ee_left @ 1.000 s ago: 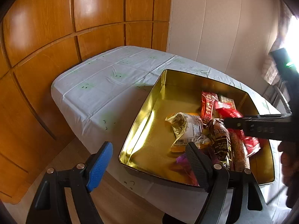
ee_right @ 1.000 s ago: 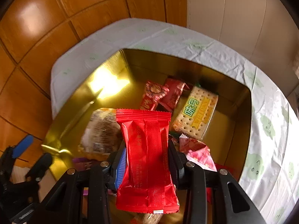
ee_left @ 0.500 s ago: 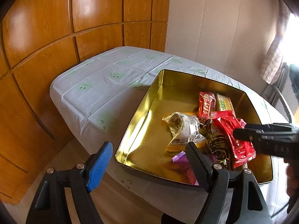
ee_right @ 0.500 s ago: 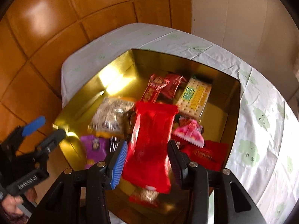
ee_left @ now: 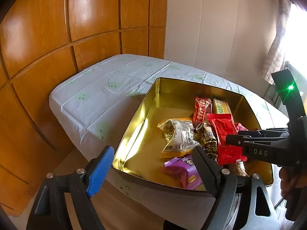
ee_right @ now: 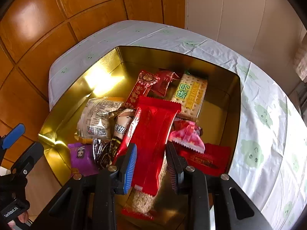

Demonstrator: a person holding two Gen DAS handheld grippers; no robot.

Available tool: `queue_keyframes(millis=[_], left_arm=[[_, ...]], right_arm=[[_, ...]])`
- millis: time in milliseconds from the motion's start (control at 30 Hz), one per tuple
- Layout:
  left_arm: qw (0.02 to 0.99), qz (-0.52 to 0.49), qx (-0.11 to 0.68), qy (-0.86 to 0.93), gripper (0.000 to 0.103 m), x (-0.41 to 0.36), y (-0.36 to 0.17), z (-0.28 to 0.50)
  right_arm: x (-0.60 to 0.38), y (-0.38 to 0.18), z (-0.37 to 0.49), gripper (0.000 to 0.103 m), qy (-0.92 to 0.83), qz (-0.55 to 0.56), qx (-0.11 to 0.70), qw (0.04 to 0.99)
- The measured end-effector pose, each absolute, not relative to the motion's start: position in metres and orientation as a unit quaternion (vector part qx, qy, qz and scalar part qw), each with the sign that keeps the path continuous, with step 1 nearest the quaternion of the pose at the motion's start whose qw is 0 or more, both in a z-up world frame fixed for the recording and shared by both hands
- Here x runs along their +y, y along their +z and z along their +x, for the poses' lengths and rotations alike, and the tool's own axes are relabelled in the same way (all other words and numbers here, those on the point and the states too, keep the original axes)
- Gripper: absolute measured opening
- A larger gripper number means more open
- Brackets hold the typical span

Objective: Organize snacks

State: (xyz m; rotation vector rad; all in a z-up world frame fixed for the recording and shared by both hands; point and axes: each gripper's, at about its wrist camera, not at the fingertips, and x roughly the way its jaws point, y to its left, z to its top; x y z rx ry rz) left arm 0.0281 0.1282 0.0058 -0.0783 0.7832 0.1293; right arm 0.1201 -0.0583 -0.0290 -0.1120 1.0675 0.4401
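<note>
My right gripper, jaws just narrowed, has the red packet between its pads w/o clear contact, lying atop snacks in the gold tin; left gripper gapes wide, empty.

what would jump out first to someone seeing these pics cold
The shiny gold tin on the pale tablecloth catches the eye first, its right half heaped with snack packets. A long red packet lies on top of the heap, with the right gripper straddling its near end; its jaws have just been closing. The left gripper hangs open at the tin's near left corner.
</note>
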Motion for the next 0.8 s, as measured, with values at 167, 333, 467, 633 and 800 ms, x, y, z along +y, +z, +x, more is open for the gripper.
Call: queue_keyframes(millis=[167, 333, 467, 633, 800], left_arm=[[0.925, -0.029, 0.372, 0.068, 0.089, 0.124, 0.011, 0.026], [0.930, -0.022, 0.360, 0.068, 0.093, 0.118, 0.016, 0.022], [0.931, -0.014, 0.358, 0.065, 0.093, 0.112, 0.018, 0.019], [0.934, -0.011, 0.353, 0.056, 0.098, 0.103, 0.021, 0.014], [0.939, -0.009, 0.343, 0.041, 0.103, 0.090, 0.026, 0.003]], right_arm=[[-0.061, -0.019, 0.103, 0.032, 0.207, -0.046, 0.489, 0.846], [-0.067, -0.010, 0.085, 0.033, 0.194, -0.043, 0.471, 0.859], [-0.073, -0.003, 0.067, 0.034, 0.179, -0.046, 0.452, 0.873], [-0.087, 0.005, 0.045, 0.035, 0.154, -0.041, 0.429, 0.889], [-0.104, 0.008, 0.026, 0.038, 0.127, -0.024, 0.414, 0.901]])
